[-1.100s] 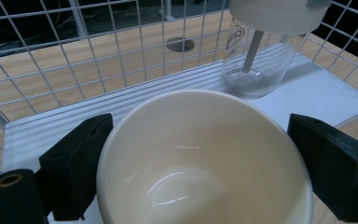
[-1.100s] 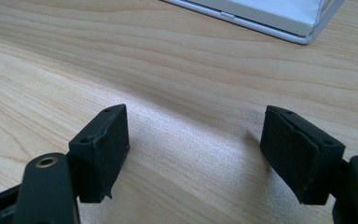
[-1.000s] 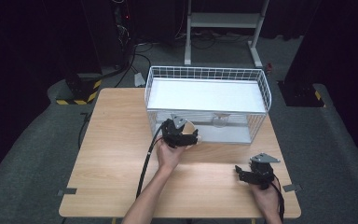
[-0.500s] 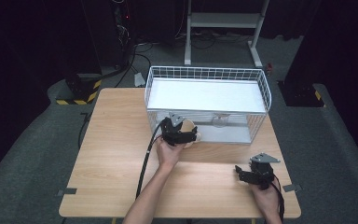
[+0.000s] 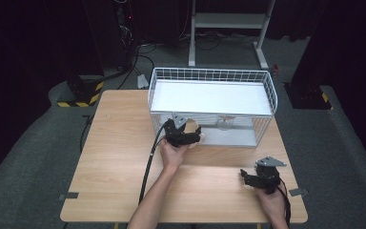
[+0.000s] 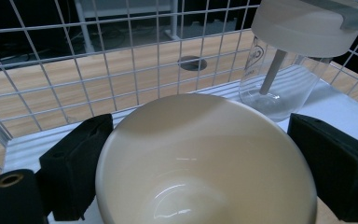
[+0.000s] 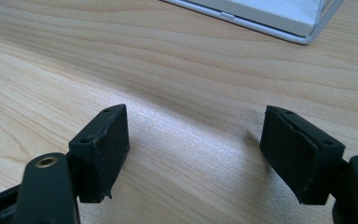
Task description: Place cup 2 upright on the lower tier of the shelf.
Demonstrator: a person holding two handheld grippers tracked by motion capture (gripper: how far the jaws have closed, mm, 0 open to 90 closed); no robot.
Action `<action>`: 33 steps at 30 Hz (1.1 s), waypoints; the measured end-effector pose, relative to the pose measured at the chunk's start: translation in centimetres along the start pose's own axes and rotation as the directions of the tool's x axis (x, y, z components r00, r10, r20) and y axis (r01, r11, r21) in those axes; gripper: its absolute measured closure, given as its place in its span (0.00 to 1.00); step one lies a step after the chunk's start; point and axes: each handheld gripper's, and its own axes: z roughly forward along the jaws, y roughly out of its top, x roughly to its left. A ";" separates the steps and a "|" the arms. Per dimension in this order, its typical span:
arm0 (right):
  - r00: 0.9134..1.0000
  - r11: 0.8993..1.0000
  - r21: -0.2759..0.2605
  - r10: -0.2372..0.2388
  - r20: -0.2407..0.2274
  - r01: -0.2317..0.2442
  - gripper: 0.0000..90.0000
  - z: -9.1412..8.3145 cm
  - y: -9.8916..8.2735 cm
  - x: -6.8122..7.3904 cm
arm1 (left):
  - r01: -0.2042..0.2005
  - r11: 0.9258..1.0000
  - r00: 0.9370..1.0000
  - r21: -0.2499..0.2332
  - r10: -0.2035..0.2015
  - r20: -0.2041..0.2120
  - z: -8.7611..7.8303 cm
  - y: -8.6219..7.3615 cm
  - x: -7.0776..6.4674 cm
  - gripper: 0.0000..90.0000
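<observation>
1. Since a second ago my left gripper [image 5: 187, 137] has crept slightly toward the wire basket [image 5: 267, 88], carrying the bowl with it; my right gripper [image 5: 259, 179] has stayed where it was.
2. My left fingers [image 6: 77, 170] are spread wide and clamped on the cream bowl [image 6: 205, 163]: in the left gripper view one black pad presses its rim at about nine o'clock, the other at about three o'clock.
3. The bowl's open mouth faces the gripper camera, glossy inside, and it sits right against the basket's near wall.
4. Beyond the bowl, at about one o'clock in that view, a clear plastic cup [image 6: 279, 88] with a white lid [image 6: 307, 23] and a straw stands inside the basket on its white floor.
5. In the high view the left gripper and bowl [image 5: 194, 130] are at the basket's near left corner, roughly the middle of the wooden table [image 5: 119, 157].
6. My right fingers [image 7: 105, 149] stand apart, about half open, with nothing between them; I see bare wood grain in the gap.
7. In the right gripper view the basket's base edge lies at about one o'clock, well apart from the pads.
8. In the high view the right gripper rests near the table's five o'clock corner, well apart from the left one.
</observation>
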 end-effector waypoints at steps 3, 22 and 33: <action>1.000 1.000 0.000 0.000 0.000 0.000 0.26 0.0 0.0 0.0 | -0.001 1.000 1.000 -0.004 0.001 -0.003 0.0 0.0 0.0 0.11; 1.000 1.000 0.000 -0.001 0.000 0.001 0.26 0.0 0.0 0.0 | 0.011 1.000 1.000 0.006 -0.011 0.001 -0.4 0.2 0.3 0.02; 1.000 1.000 0.000 -0.001 0.000 0.001 0.26 0.0 0.0 0.0 | 0.008 1.000 1.000 0.022 -0.008 0.012 -1.2 0.4 0.3 0.02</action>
